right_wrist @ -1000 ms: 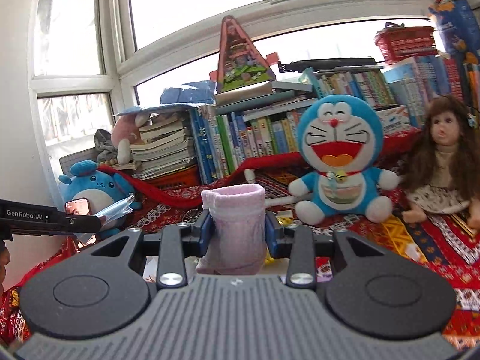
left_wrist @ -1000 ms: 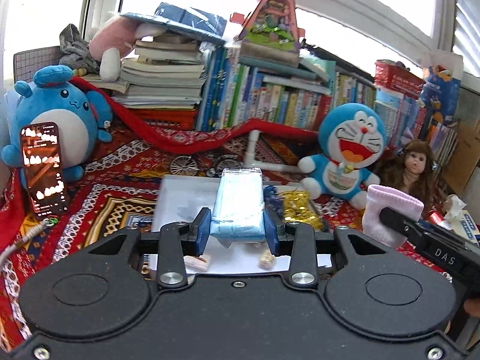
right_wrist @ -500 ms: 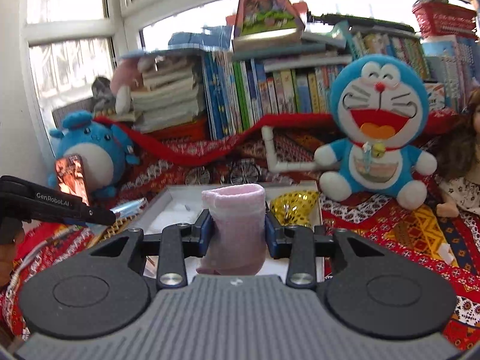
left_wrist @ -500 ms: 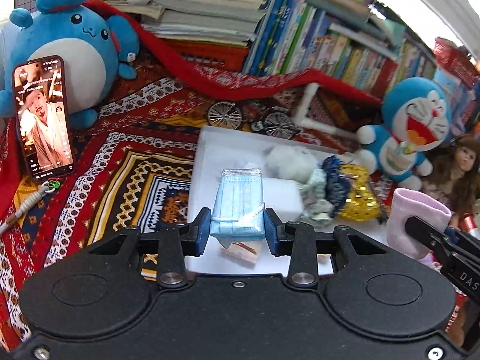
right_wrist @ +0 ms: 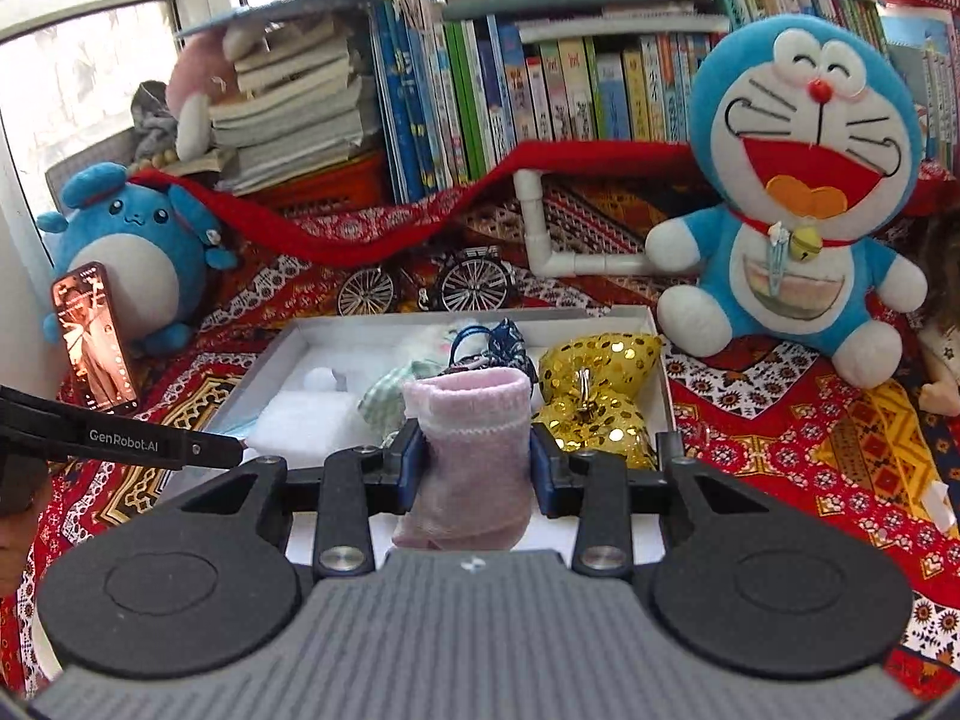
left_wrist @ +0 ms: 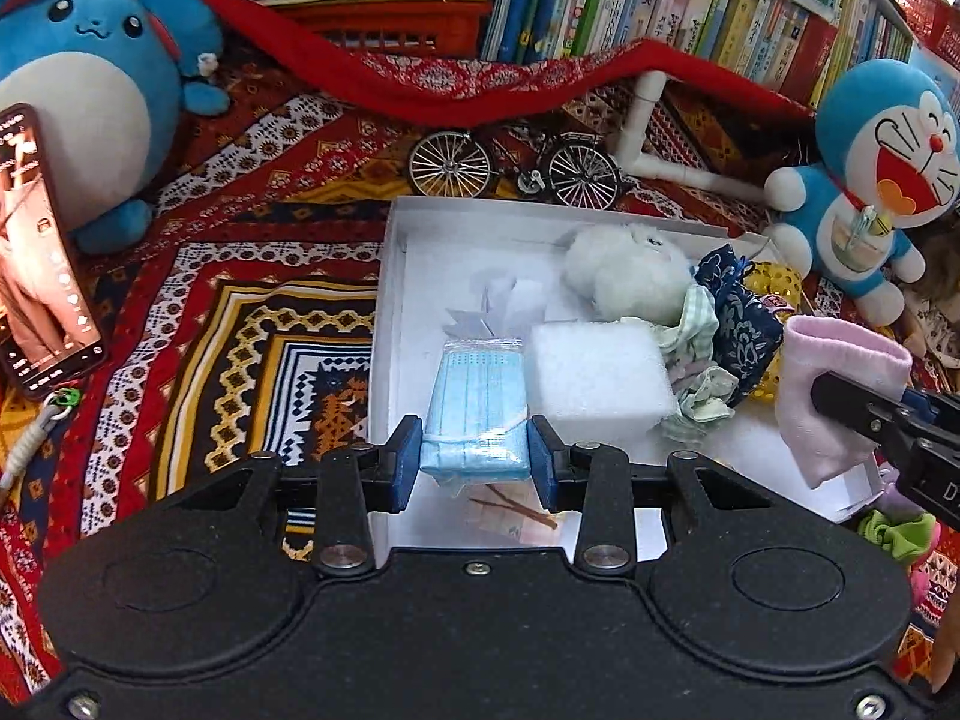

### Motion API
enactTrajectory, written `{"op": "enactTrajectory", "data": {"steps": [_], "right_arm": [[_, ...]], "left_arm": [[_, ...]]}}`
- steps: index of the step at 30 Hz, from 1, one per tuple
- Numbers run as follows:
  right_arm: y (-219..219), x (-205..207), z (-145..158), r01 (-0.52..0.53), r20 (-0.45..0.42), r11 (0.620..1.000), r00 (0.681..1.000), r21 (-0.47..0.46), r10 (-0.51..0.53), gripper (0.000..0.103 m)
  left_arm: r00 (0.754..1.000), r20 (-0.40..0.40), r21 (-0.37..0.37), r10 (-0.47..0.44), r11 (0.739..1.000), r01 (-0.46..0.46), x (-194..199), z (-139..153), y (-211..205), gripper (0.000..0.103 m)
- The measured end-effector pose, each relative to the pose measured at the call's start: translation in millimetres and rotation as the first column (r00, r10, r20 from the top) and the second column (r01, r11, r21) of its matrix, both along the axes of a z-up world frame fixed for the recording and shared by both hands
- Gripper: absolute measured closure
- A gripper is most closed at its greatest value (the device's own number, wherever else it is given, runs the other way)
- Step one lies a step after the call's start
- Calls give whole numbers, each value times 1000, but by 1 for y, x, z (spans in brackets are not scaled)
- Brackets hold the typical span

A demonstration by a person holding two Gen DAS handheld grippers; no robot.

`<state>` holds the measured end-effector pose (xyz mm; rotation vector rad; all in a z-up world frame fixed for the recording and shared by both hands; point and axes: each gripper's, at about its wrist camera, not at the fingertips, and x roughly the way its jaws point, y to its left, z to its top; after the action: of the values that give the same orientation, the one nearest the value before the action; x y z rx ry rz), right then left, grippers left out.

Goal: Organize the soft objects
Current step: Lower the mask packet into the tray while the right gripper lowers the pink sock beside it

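A: What is the left gripper (left_wrist: 475,463) doing?

B: Its blue pads are clamped on a light blue pack of face masks in clear wrap (left_wrist: 477,405), held over the near left part of the shallow white cardboard box (left_wrist: 393,222), just beside a white foam block (left_wrist: 597,381)

A: And the right gripper (right_wrist: 470,463)?

B: Closed around a pale pink knitted sock (right_wrist: 465,450), cuff upward, above the near edge of the box, in front of the gold sequinned bow (right_wrist: 591,381)

A: How would you expect those two to handle?

B: Both look light. The mask pack seems squashy under slick film, so I'd judge it could slide out; holding it across the short width near one end, as now, looks sensible. The sock is limp and will droop and fold, so a pinch through the bunched middle suits it

A: What else is in the box?

B: A white fluffy plush (left_wrist: 627,267) at the far side, with a green checked cloth (left_wrist: 696,357) and a dark blue floral fabric piece (left_wrist: 741,315) to the right of the foam
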<state>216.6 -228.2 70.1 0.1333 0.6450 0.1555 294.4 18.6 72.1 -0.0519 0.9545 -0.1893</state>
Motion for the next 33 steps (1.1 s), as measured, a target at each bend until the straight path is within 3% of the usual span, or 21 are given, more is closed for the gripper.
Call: {"op": "enactTrajectory", "data": {"steps": [9,26,30,31,33], "right_arm": [[-3,13,-16,14,-57,999,998,31,-13,62],[-3,23,-27,24,-104,998,994,60,-18,60],[-3,21,-25,22,-100,998,995,59,-16,58],[-3,21,-25,24,-98,998,995,58,-18,55],[-2,19,-23,29,-89,998,996,52,-24,39]], "left_arm": [[998,-57,-32,11,999,-12,16,-9,5,67],[998,-64,-16,5,1000,-7,28,-7,-4,67],[998,-56,-9,-1,1000,0,25,-2,-5,62],[999,-51,-10,2,1000,-2,25,-1,-5,60],[999,-37,-11,6,1000,-7,22,4,-5,57]]}}
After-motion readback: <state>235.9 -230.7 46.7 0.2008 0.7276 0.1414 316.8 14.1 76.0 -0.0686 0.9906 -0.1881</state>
